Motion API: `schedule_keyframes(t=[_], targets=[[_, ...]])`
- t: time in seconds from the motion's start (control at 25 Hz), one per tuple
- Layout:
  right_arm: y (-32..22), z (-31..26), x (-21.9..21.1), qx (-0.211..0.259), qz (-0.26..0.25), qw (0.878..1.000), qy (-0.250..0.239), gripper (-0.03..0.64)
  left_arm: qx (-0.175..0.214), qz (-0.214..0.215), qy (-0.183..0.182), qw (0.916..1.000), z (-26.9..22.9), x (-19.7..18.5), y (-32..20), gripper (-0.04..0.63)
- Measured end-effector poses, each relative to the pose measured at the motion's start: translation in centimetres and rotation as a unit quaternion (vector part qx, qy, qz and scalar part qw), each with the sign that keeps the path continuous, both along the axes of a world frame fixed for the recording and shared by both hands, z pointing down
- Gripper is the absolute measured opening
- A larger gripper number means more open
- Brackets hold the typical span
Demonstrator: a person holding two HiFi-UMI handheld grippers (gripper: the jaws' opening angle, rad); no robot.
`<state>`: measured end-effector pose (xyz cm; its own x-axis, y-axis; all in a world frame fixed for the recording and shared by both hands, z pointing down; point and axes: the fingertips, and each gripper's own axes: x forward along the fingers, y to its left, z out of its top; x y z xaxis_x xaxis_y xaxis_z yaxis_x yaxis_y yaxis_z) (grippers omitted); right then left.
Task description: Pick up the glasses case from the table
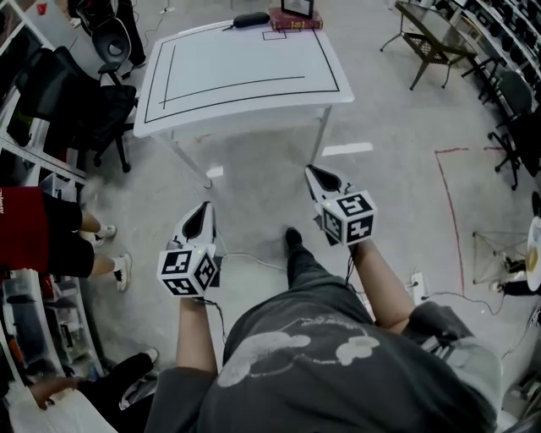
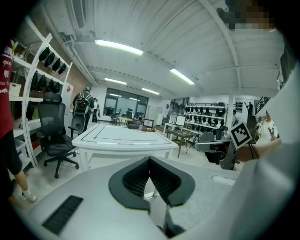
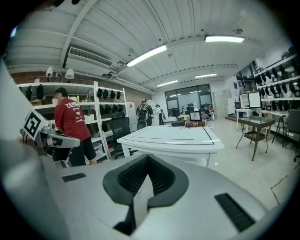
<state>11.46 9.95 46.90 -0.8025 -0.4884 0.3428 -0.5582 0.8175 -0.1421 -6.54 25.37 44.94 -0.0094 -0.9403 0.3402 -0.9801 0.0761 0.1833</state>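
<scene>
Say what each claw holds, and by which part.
Nothing: left claw and right claw are shut and empty; the dark oval glasses case lies on the white table.

Grey floor [image 1: 389, 127], white table [image 1: 245, 63], black office chair [image 2: 54, 140], ceiling striplights [image 2: 118, 47].

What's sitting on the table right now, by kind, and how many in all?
glasses case: 1
book: 1
frame: 1
Total: 3
</scene>
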Motion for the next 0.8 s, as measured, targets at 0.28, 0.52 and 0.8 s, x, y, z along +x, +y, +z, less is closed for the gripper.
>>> schedule_keyframes(t=[0.28, 0.52, 0.8], targets=[[-12.1, -0.6, -1.8, -0.001, -0.01, 1.0, -0.007, 0.0, 0.0, -0.013, -0.022, 0.9997, -1.2, -2.1, -11.4, 0.002], [-19.7, 0.5, -3.2, -0.008, -0.018, 1.0, -0.011, 0.0, 0.001, -0.016, -0.035, 0.9993, -1.5, -3.3, -18.6, 0.002], [-22.5, 1.0, -4.6, -0.021, -0.035, 0.999, -0.006, 0.0, -0.007, -0.025, -0.028, 0.9993, -1.2, -3.6, -22.0, 0.002]])
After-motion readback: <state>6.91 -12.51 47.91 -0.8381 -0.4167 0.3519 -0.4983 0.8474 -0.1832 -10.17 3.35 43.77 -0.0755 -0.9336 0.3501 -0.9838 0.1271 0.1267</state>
